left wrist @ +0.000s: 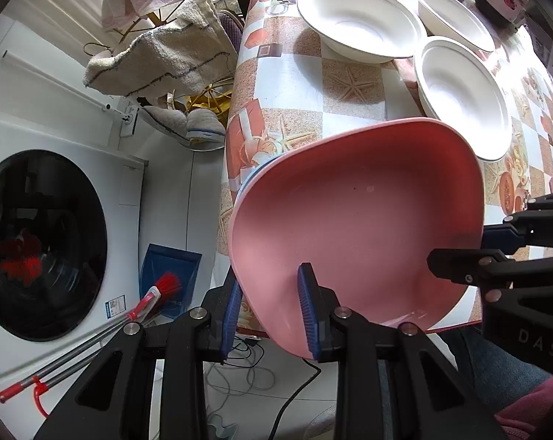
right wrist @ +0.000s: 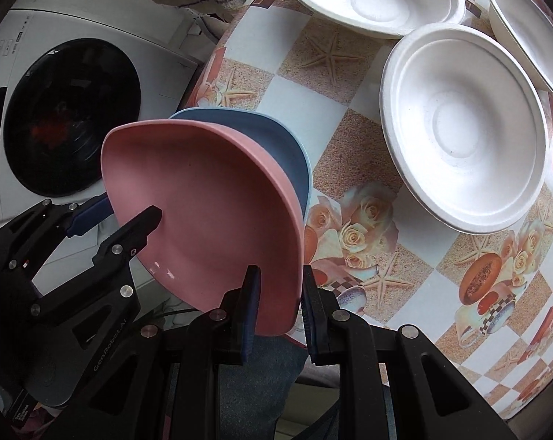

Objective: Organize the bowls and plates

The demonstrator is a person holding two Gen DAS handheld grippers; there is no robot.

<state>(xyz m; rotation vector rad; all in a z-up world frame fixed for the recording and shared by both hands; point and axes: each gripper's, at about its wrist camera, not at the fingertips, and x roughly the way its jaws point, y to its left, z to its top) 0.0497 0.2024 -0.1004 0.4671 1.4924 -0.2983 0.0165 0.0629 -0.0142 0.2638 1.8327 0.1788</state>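
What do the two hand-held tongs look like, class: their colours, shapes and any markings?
Both the left tongs and right tongs are black angular frames with triangular cut-outs, silver round bolts and ribbed blue pads. White lettering marks each body.

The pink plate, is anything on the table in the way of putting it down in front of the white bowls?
Nothing visible. Both grippers, left and right, grip the pink plate, with a blue plate under it. The tablecloth before the three white bowls looks bare.

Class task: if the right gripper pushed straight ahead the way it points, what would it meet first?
Probably the pink plate its jaws already clamp; beyond that rim, likely the blue plate, then the table. Depth is unclear.
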